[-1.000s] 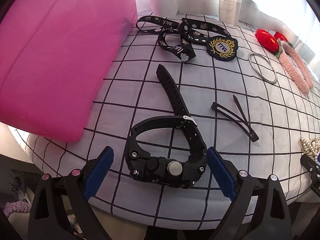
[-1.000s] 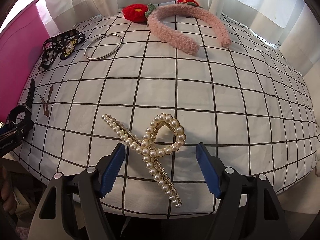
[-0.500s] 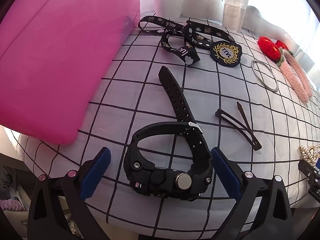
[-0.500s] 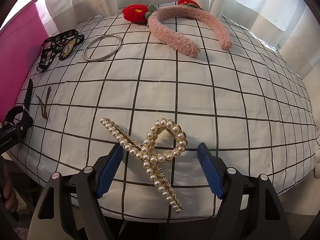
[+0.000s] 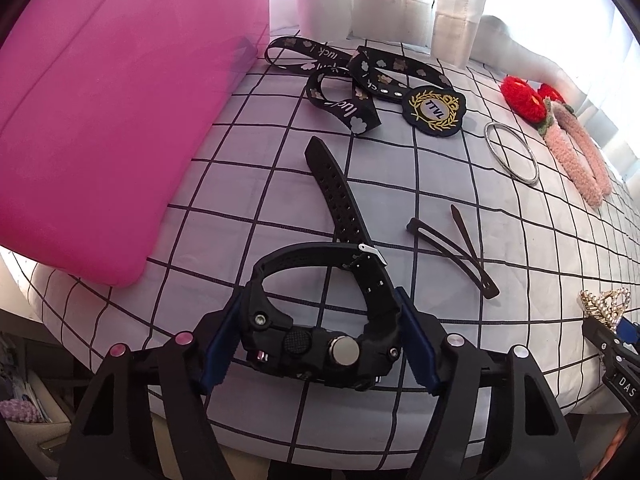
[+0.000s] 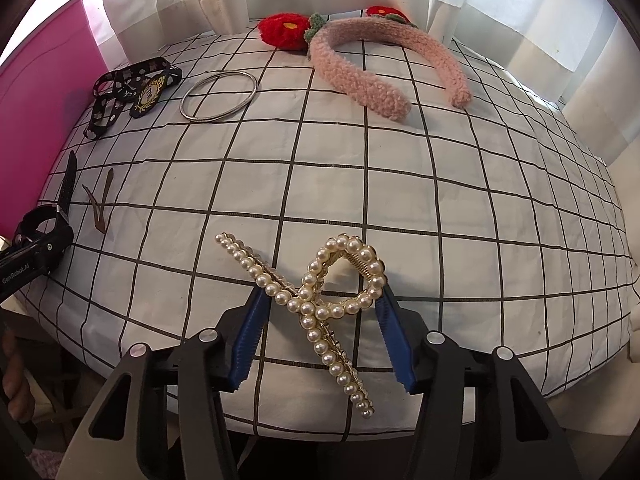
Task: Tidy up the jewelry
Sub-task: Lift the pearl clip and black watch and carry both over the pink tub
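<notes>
We have barely begun. Our left gripper (image 5: 320, 340) is closing its jaws on the black watch (image 5: 320, 320); the blue pads (image 5: 222, 344) sit against the case on both sides, so we judge it gripped but not yet lifted off the checked cloth (image 5: 400, 184). Our right gripper (image 6: 320, 332) is closing too, with the pearl hair claw (image 6: 316, 300) between its jaws, the pads touching or nearly touching its loop.

From the watch, the pink bin (image 5: 112, 120) lies at ten o'clock, the dark hair clip (image 5: 452, 252) at two, and the black printed strap (image 5: 360, 80) at twelve. From the claw, the silver bangle (image 6: 218, 96) sits at eleven and the pink headband (image 6: 384, 68) at one, well apart. Nothing looks sorted yet; everything remains loose on the cloth.
</notes>
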